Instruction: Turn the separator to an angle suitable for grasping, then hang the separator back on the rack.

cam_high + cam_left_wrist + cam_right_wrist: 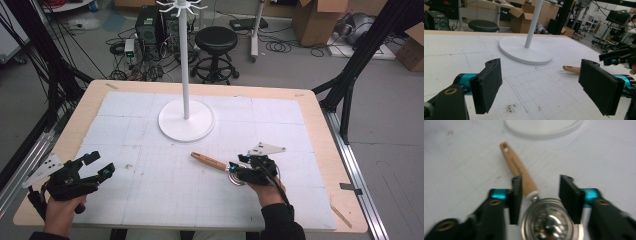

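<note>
A small metal scoop with a wooden handle [207, 161] lies on the white gridded mat, its handle pointing toward the far left. In the right gripper view its shiny bowl [546, 220] sits low between the jaws, and the handle [517, 167] runs past the left pad. My right gripper [236, 163] [540, 195] is open over the bowl end, and its right pad stands clear of the scoop. My left gripper [100, 164] [541, 85] hangs open and empty at the near left, well apart from the scoop [571, 69].
A white stand with a round base [186, 121] [524, 53] and a tall pole rises at the middle back of the mat. The wooden table edge [320, 125] frames the mat. Beyond the table are a black stool [216, 40], cables and cardboard boxes [320, 20].
</note>
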Demonstrator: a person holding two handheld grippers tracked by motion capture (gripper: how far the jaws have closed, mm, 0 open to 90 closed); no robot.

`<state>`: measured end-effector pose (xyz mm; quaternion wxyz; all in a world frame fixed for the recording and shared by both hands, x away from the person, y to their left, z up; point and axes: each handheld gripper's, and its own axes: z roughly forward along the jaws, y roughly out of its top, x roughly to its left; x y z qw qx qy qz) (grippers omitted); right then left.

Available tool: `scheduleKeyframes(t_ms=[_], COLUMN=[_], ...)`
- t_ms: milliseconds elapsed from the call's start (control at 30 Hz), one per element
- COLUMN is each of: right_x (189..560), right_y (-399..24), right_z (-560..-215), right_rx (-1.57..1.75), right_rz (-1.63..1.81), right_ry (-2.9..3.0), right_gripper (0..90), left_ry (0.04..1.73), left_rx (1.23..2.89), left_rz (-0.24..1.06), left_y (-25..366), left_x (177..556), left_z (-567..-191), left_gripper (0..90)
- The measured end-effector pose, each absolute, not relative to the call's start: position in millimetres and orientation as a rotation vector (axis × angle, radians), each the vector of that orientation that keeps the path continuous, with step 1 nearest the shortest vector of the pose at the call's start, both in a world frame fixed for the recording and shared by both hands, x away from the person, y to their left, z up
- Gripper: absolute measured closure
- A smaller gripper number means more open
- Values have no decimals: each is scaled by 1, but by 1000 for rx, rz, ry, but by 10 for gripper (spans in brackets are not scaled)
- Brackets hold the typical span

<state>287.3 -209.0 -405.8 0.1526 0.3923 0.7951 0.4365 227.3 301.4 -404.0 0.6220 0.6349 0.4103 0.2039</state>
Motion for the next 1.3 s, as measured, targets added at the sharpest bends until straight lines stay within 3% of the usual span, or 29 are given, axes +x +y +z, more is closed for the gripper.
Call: scheduleKeyframes(t_ms=[67,100,167,200,567,1300], right_x=[284,276,273,264,227,226], right_y=[-216,-230,-235,-248,-304,-296], right_z=[-402,-394,-392,-389,-379,-376], right_rx=[1131,1121,1114,1110,1196,1120], right_rz=[1267,1297,1301,1302,1420,1423], right_ry=[2248,2188,2168,2109,1865,1882], right_gripper=[416,317,283,185,152,197], left_ry=[938,932,928,923,908,896], left_rx=[1462,1460,1462,1460,1446,1457], left_rz=[468,463,462,461,466,452], left_y=[301,300,300,300,298,296], left_x=[227,227,227,227,229,231], left_z=[-404,-404,-404,-404,-403,-404], left_gripper=[194,193,193,193,179,178])
